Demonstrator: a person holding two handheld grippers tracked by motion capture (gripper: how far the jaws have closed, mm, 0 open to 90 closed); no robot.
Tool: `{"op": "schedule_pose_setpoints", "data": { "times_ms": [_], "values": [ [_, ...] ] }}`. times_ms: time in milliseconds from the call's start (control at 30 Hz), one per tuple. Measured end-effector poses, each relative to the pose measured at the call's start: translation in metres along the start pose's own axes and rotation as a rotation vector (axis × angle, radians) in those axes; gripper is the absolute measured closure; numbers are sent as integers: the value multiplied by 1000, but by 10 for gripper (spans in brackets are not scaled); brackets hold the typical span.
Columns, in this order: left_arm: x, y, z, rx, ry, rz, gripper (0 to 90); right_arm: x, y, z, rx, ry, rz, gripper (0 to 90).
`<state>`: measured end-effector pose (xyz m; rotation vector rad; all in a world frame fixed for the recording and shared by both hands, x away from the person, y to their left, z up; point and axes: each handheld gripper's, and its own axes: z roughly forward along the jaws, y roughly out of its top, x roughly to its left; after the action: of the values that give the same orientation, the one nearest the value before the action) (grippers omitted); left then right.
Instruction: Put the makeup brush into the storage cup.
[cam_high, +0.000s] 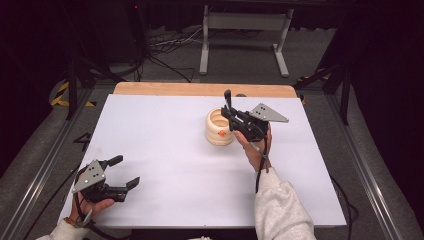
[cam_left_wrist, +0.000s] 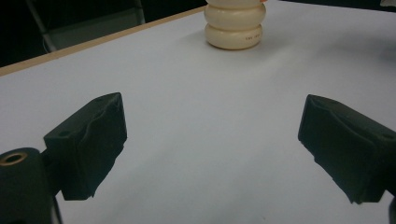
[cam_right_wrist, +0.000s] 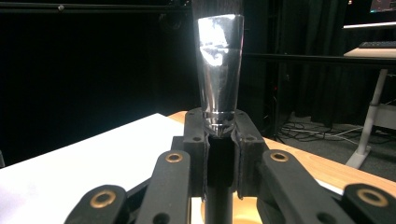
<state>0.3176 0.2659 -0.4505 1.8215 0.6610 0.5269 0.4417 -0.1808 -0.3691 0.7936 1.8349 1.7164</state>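
Brush (cam_right_wrist: 219, 70) clamped upright in the right gripper (cam_high: 231, 114), bristles up top and shiny silver ferrule just above the jaws, which are pinched narrow on its dark handle. In the high view it hangs right at the near rim of the cream ribbed holder (cam_high: 219, 128), a stack-of-rings pot standing a little right of the middle of the white worktop (cam_high: 165, 150) (there's a small orange mark on its side). Whether the handle tip is inside the mouth or just above it, I can't tell from here.

Over on the left, the left gripper (cam_high: 122, 172) sits low at the near left corner, jaws spread wide, nothing between them, well apart from the holder (cam_left_wrist: 235, 25), which its own camera sees far off across the bare surface.

My read: this is the step at the holder itself, brush either going in or coming out. If it's going in, the next move calls for keeping the handle vertical, centring it over the opening, lowering straight, then easing the jaws apart. A tilt could tip that light-looking pot.
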Motion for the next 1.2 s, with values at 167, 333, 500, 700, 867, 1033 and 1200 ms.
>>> {"op": "schedule_pose_setpoints", "data": {
  "times_ms": [167, 333, 500, 700, 867, 1033, 1200],
  "values": [
    [0, 0, -2, 3, -4, 3, 90, -1, 0, 6, -6, -12, 5, 794],
    [1, -1, -2, 4, -2, -2, 87, -5, 0, 11, -6, -16, 8, 794],
    [1, -1, -1, 17, -5, 7, 88, -8, 0, 16, -21, -10, 10, 794],
    [1, -1, -1, 14, -12, 1, 89, -14, -4, 23, -9, -20, 20, 794],
    [1, -2, -1, 14, -8, 2, 90, -17, -7, 27, -2, -40, 21, 794],
    [1, -2, -1, 8, -12, -7, 92, -21, -10, 32, -1, -38, 30, 794],
    [1, -2, -1, 7, -16, -4, 93, -23, -13, 36, 11, -39, 30, 794]
  ]
}}
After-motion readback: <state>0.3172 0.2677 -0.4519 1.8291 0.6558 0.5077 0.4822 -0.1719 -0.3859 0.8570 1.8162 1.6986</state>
